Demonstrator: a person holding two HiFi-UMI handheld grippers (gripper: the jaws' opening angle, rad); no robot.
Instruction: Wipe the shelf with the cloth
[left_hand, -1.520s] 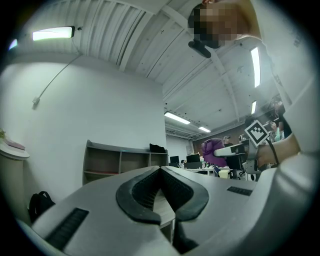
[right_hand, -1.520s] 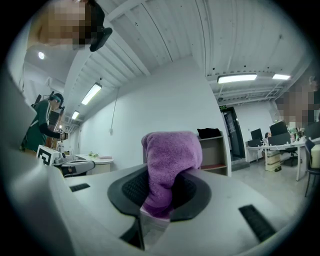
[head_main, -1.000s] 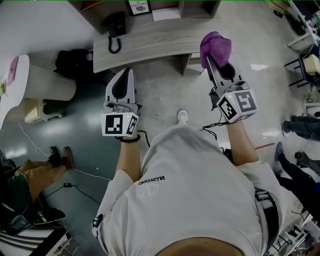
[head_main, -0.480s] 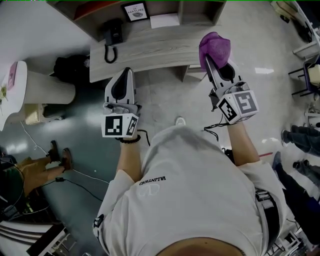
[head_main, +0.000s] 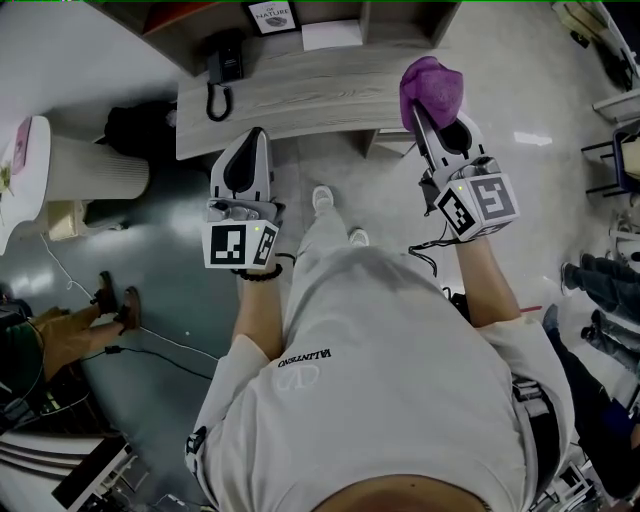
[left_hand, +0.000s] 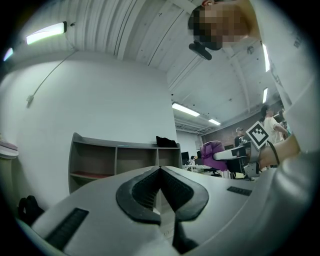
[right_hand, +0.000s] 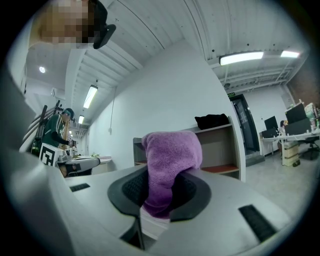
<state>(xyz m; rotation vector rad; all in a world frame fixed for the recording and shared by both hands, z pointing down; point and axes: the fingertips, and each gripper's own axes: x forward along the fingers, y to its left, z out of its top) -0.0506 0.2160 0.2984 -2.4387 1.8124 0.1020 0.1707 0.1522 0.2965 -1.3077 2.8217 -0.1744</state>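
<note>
A purple cloth (head_main: 432, 92) is bunched in my right gripper (head_main: 428, 110), which is shut on it; in the right gripper view the cloth (right_hand: 171, 165) bulges up between the dark pads. The grey wooden shelf unit (head_main: 290, 90) stands ahead, its top just beyond both grippers, and the cloth hangs over its right end. My left gripper (head_main: 246, 150) is shut with nothing in it, near the unit's front edge. In the left gripper view the shelf (left_hand: 120, 162) shows open compartments ahead.
A black telephone (head_main: 222, 68), a framed sign (head_main: 271, 14) and a white paper (head_main: 330, 34) lie on the shelf unit. A white rounded stand (head_main: 80, 165) is to the left. Cables cross the floor at lower left. People's legs (head_main: 600, 270) are at right.
The person has stepped forward; a foot now shows between the grippers and the shelf unit sits slightly nearer. Both grippers keep their hold and spacing.
</note>
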